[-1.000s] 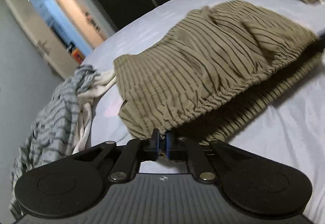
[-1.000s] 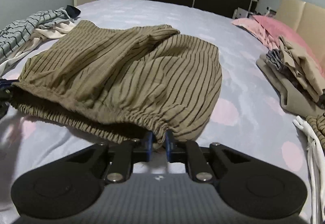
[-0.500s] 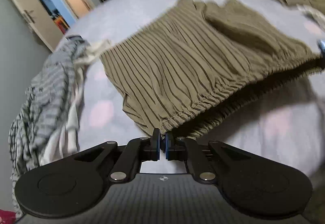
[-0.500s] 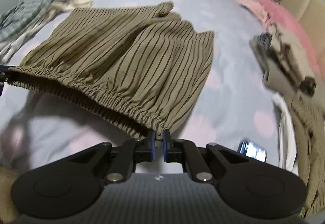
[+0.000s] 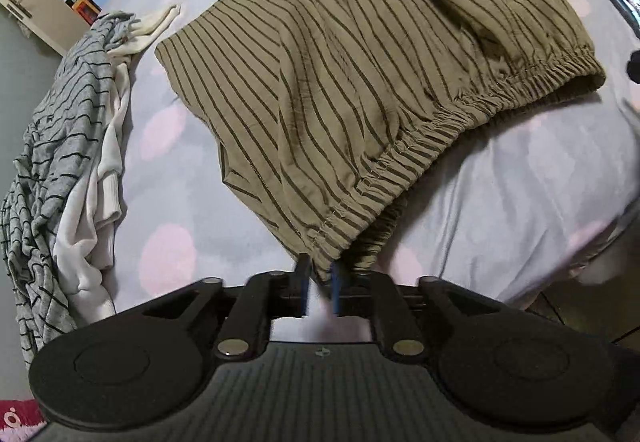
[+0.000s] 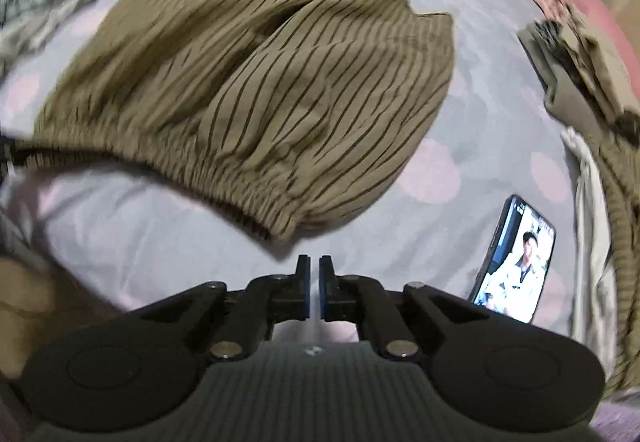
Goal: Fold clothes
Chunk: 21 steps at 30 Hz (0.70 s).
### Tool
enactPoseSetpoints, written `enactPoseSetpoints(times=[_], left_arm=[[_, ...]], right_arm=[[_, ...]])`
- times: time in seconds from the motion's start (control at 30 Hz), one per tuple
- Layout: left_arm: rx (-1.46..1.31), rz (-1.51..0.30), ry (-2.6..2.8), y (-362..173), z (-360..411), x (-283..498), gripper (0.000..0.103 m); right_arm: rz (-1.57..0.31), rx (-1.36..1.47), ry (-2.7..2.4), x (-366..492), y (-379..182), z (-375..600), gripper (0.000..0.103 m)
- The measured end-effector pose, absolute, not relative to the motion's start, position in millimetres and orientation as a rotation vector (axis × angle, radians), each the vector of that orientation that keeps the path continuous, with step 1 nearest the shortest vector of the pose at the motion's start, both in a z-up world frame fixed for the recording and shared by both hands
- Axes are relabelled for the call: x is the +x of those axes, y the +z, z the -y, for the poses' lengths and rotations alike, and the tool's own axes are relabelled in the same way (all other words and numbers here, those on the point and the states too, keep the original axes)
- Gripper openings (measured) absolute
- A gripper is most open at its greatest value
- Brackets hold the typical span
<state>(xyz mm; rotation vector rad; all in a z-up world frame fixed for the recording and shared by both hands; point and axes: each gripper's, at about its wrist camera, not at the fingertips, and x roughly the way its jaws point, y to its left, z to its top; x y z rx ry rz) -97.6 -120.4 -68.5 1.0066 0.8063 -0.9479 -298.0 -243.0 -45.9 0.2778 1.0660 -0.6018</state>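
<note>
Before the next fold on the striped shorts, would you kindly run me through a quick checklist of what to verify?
1. Right hand-held gripper free of cloth: ok; its jaws are opening with nothing between them, the waistband corner lying just ahead.
2. Left hand-held gripper released: not ok; jaws opening, but the waistband's other corner hangs between the fingers.
3. Striped shorts flat on the bed: not ok; ridges and a bunched fold remain.
4. Phone clear of the shorts: ok; it lies apart, to their right.
5. Grey striped garment clear of the shorts: ok.
</note>
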Motion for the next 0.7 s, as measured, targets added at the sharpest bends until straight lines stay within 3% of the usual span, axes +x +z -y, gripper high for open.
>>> enactPoseSetpoints(times=[0.03, 0.07, 0.27, 0.47, 0.7], left_arm=[[0.984, -0.819, -0.969, -66.2, 119.1, -96.7, 0.023], [0.953, -0.83, -0.996, -62.8, 116.9, -96.7, 0.024], [0.754, -0.828, -1.082, -38.3, 107.3, -95.3, 0.03], [0.536, -0.942, -0.996, -32.1, 106.5, -61.2, 0.035], [0.223, -1.289, -0.867, -64.9, 103.5, -10.5, 0.037]], right_arm=[[-1.042, 0.32, -0.607, -300.4, -44.5, 246.8, 0.028], [-1.015, 0.359, -0.613, -302.3, -42.7, 249.7, 0.034], [-0.87, 0.588, -0.617, -309.5, -37.8, 265.9, 0.049], [-0.83, 0.804, -0.627, -307.5, -49.5, 279.2, 0.052], [-0.864, 0.939, -0.654, -301.2, -73.5, 292.1, 0.052]])
